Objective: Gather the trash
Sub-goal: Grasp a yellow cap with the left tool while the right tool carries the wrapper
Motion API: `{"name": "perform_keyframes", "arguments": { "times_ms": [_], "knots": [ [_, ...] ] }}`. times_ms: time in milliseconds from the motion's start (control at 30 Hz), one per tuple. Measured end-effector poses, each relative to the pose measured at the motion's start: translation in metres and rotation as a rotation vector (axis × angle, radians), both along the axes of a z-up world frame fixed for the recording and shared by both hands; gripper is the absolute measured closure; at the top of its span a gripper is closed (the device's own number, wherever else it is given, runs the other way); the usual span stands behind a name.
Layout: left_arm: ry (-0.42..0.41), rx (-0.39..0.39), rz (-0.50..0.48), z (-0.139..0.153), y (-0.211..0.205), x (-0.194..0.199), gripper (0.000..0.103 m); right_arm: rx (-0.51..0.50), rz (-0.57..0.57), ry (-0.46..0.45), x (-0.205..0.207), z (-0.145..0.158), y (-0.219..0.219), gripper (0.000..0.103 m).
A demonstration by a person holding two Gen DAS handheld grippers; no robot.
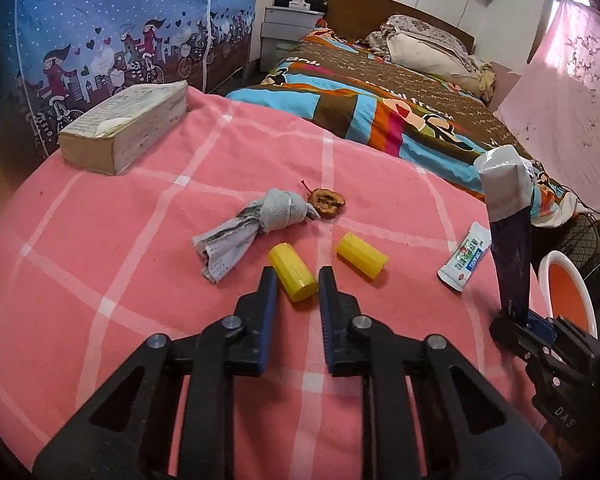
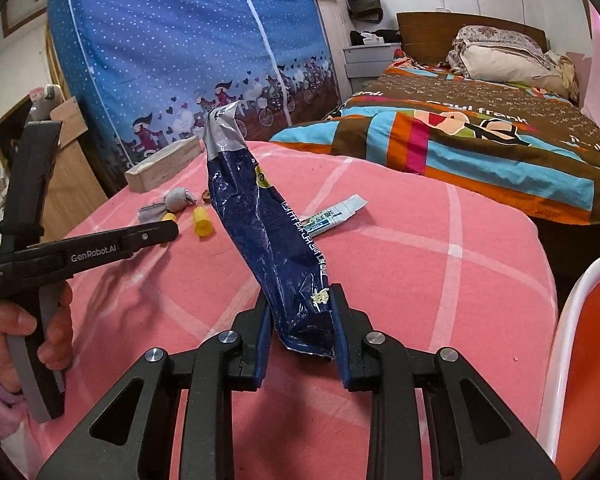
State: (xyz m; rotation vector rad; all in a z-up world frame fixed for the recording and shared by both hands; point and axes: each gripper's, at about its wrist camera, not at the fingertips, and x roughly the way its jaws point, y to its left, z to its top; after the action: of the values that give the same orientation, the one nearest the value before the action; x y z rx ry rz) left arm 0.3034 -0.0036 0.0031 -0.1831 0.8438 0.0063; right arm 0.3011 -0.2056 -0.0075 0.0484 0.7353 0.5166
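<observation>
The dark blue snack wrapper (image 2: 276, 240) stands up from the right tool (image 2: 300, 320), its lower end pinched between the two pads and its silver torn top leaning away over the pink checked cloth; the tool is closed down to a narrow gap, gripping the wrapper. In the left wrist view the same wrapper (image 1: 508, 248) rises at the right edge of the surface (image 1: 100, 280), held by the right tool (image 1: 518, 320).

The left tool (image 1: 298, 280) has its jaws drawn in close, one pad at each side of the near end of a yellow cylinder (image 1: 293, 277) lying on the cloth; whether the pads actually press on it cannot be told. A second yellow cylinder (image 1: 362, 255) lies just to the right, apart from the first; a knotted grey rag (image 1: 252, 224) lies to the left of them, with a dried apple slice (image 1: 326, 202) touching its far end. A small white sachet (image 1: 466, 256) lies toward the right edge, near the base of the wrapper.

A thick, worn book (image 1: 128, 128) rests at the far left corner of the surface. An orange chair with a white rim (image 2: 580, 360) stands beside the right edge; a hand (image 2: 20, 340) in a pale pink sleeve grips the left tool's handle. Beyond the surface are a bed (image 2: 480, 140) with a striped cover and a blue dotted fabric wardrobe (image 2: 172, 48).
</observation>
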Motion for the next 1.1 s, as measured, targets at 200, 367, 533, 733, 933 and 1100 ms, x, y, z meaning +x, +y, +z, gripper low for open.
{"name": "perform_keyframes", "arguments": {
  "times_ms": [200, 367, 533, 733, 933, 1100],
  "knots": [
    [-0.101, -0.013, -0.027, 0.014, -0.005, -0.025, 0.082, 0.059, 0.018, -0.025, -0.006, 0.004, -0.003, 0.081],
    [-0.263, 0.001, -0.076, 0.033, -0.018, -0.056, 0.083, 0.138, 0.0, -0.114, -0.023, 0.016, -0.014, 0.081],
    [-0.452, 0.038, -0.139, 0.056, -0.039, -0.086, 0.083, 0.19, -0.04, -0.257, -0.044, 0.038, -0.025, 0.081],
    [-0.604, 0.048, -0.21, 0.079, -0.066, -0.108, 0.083, 0.226, -0.103, -0.466, -0.074, 0.065, -0.046, 0.081],
    [-0.684, 0.075, -0.302, 0.091, -0.096, -0.116, 0.084, 0.27, -0.175, -0.554, -0.089, 0.074, -0.076, 0.081],
    [-0.694, 0.094, -0.377, 0.09, -0.12, -0.118, 0.086, 0.28, -0.25, -0.578, -0.098, 0.075, -0.103, 0.081]
  ]
}}
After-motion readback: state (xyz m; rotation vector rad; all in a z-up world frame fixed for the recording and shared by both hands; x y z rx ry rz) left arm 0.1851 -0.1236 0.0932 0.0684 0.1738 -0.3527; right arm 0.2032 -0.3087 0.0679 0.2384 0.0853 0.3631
